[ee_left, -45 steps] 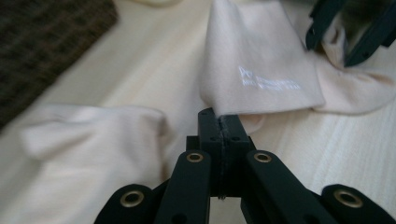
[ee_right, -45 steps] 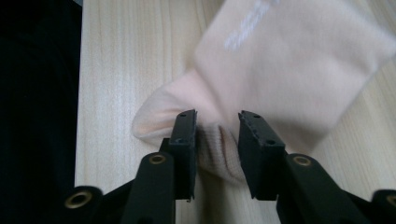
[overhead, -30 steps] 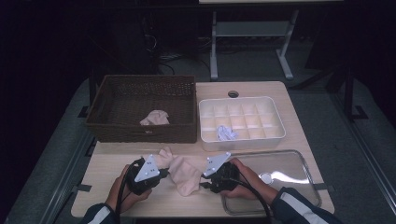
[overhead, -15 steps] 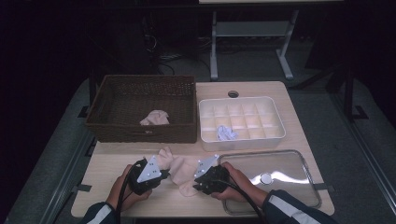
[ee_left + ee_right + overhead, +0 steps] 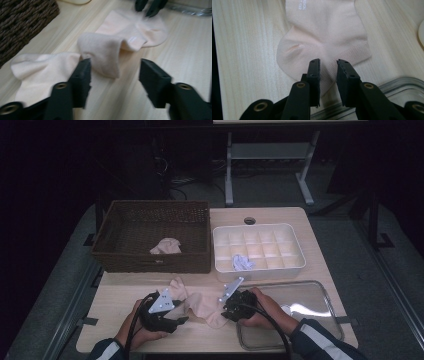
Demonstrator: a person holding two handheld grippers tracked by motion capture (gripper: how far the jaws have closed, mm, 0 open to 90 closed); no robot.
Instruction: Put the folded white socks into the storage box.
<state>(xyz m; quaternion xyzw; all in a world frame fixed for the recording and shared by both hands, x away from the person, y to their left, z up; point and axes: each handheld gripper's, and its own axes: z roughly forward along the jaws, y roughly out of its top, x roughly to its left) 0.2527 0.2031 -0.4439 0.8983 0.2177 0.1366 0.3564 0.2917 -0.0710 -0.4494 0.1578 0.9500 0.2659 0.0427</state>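
A pale pink sock lies on the table between my two grippers, one end folded up into a hump. My left gripper sits at the sock's left end. Its jaws have just been opening and now stand wide, the hump between them and loose, only brushing the left jaw. My right gripper hovers over the sock's mesh cuff. Its jaws have eased slightly apart, leaving a narrow gap with flat fabric under it. The right gripper's tips also show at the far end of the sock.
A brown wicker basket at the back left holds another pale sock. A white compartment tray with a small white-blue bundle stands at the back right. A clear shallow tray lies under my right hand.
The left jaws have gone from shut to wide open, letting go of the sock. The right gripper swung left over the sock and came back right; the sock now lies folded.
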